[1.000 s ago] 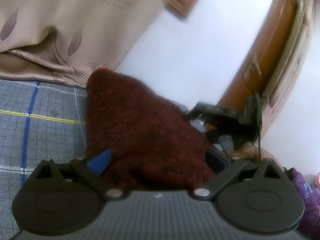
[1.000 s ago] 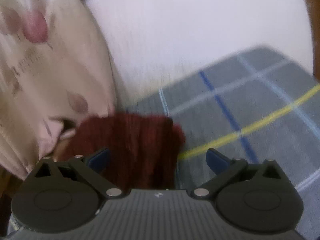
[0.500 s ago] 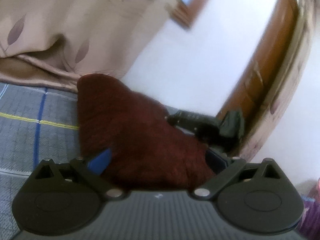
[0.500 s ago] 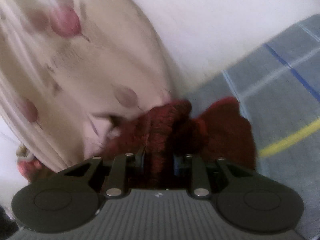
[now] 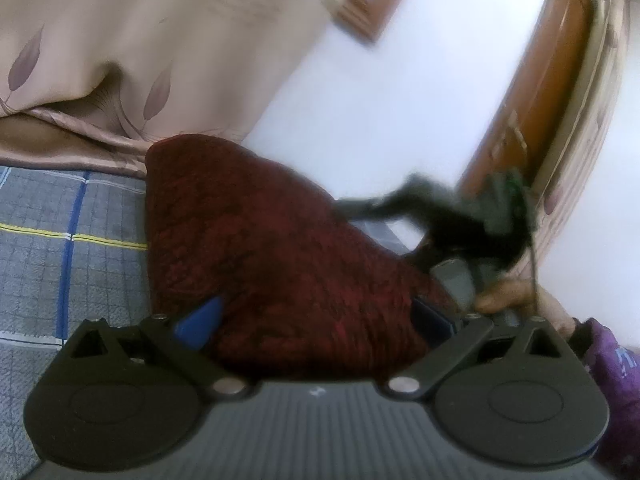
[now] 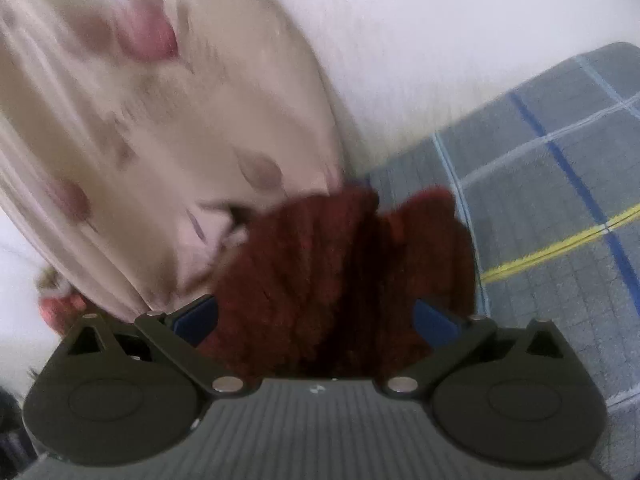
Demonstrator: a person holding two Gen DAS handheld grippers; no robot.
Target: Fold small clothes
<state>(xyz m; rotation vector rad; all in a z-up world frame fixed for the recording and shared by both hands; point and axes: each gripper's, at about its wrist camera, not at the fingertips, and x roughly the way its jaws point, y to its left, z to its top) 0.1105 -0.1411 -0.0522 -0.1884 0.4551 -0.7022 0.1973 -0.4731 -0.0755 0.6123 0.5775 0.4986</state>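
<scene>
One fuzzy maroon knit garment (image 5: 280, 248), seemingly bunched, on checked cloth (image 5: 48, 248).

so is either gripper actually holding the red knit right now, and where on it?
Nothing is gripped. The right gripper is opening, the red knit loose between its wide pads. The left gripper is open around the knit's near edge.

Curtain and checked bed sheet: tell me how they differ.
The curtain is beige with leaf shapes; the bed sheet is grey, crossed by blue, white and yellow lines. The curtain hangs in folds at the back; the bed sheet lies flat under the dark red cloth. Both are patterned fabric.
</scene>
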